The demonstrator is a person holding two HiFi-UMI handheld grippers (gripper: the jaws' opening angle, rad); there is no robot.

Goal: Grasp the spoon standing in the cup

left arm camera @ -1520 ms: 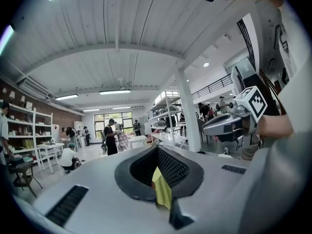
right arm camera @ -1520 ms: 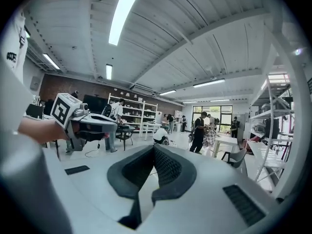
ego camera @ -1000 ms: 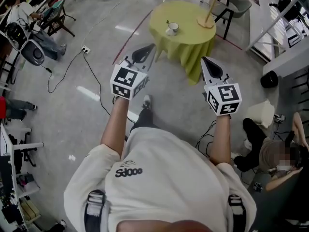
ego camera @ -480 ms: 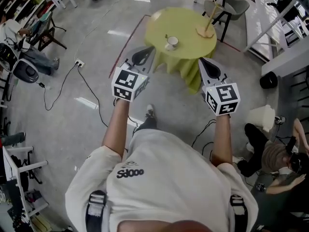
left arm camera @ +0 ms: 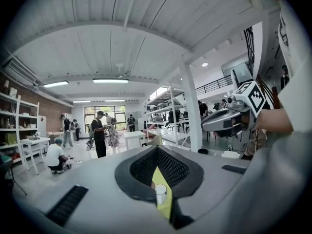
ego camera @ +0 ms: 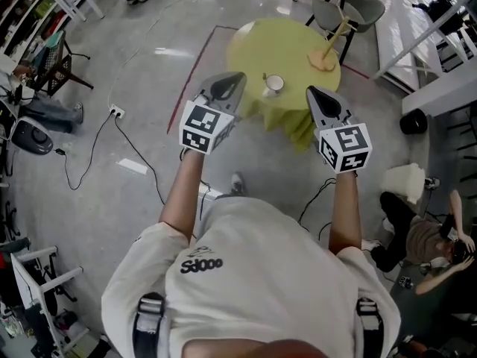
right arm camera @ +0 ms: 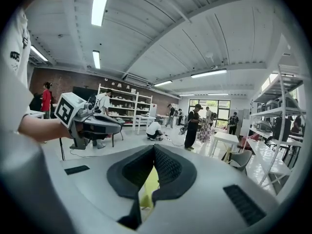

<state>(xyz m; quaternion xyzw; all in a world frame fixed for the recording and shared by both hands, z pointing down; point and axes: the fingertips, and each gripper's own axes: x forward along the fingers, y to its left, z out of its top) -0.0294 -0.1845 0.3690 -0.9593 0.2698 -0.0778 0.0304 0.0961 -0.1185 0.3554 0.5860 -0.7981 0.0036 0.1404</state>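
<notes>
A white cup [ego camera: 274, 84] stands on a saucer on the round yellow-green table [ego camera: 298, 39], and a thin spoon [ego camera: 264, 77] leans up out of it. My left gripper [ego camera: 233, 77] is held in the air short of the table's near-left edge, its jaws together and empty. My right gripper [ego camera: 311, 91] hangs at the same height to the right of the cup, also shut on nothing. In the left gripper view the cup [left arm camera: 160, 194] shows through the slot below the closed tips [left arm camera: 156, 148]. In the right gripper view only yellow cloth [right arm camera: 147, 189] shows there.
A wooden stand [ego camera: 328, 51] sits at the table's far right. A grey chair [ego camera: 350, 10] stands behind the table. Cables and a power strip [ego camera: 115, 112] lie on the floor to the left. A person [ego camera: 425, 237] sits on the floor at the right beside white shelving [ego camera: 440, 73].
The view has closed in on the table: the cup now lies between the two gripper tips instead of well beyond them. Both grippers have stayed shut and side by side.
</notes>
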